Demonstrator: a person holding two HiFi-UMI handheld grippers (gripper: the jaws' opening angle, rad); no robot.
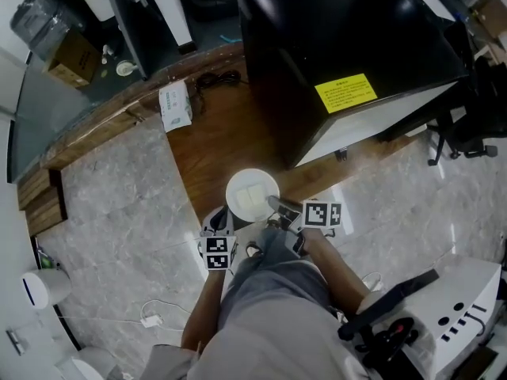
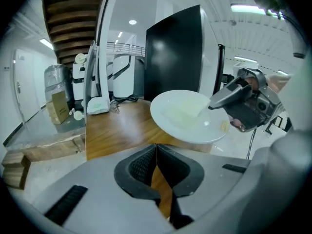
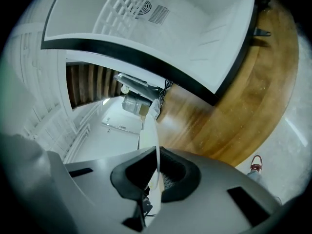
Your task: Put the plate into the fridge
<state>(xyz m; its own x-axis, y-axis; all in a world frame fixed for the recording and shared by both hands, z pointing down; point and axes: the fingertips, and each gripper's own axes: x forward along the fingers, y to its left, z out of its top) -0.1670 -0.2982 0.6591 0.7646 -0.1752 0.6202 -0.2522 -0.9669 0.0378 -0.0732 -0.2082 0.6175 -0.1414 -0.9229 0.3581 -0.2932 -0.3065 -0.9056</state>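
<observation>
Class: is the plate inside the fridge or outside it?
Outside. The right claw holds the plate by its rim, apart from the black fridge.

Indoor test or demo hall, not a home.

- Pale stone-tile floor (image 1: 119, 212) with a raised wooden platform (image 1: 230, 141).
- A lone black fridge (image 1: 333, 38) stands on the platform, with a yellow label (image 1: 346, 93) on it.
- Loose black cable (image 1: 218, 80) lies on the platform; a white lead (image 1: 150, 321) trails over the tiles.
- Cardboard box (image 1: 71, 60) beyond the platform.
- Wheeled chair base (image 1: 459, 145) and a white machine with buttons (image 1: 467, 307).
- Left gripper view: high ceiling, strip lights (image 2: 246, 8), open wooden stair (image 2: 68, 18), upper-level railing (image 2: 124, 47), clear plastic container (image 2: 56, 77).
</observation>
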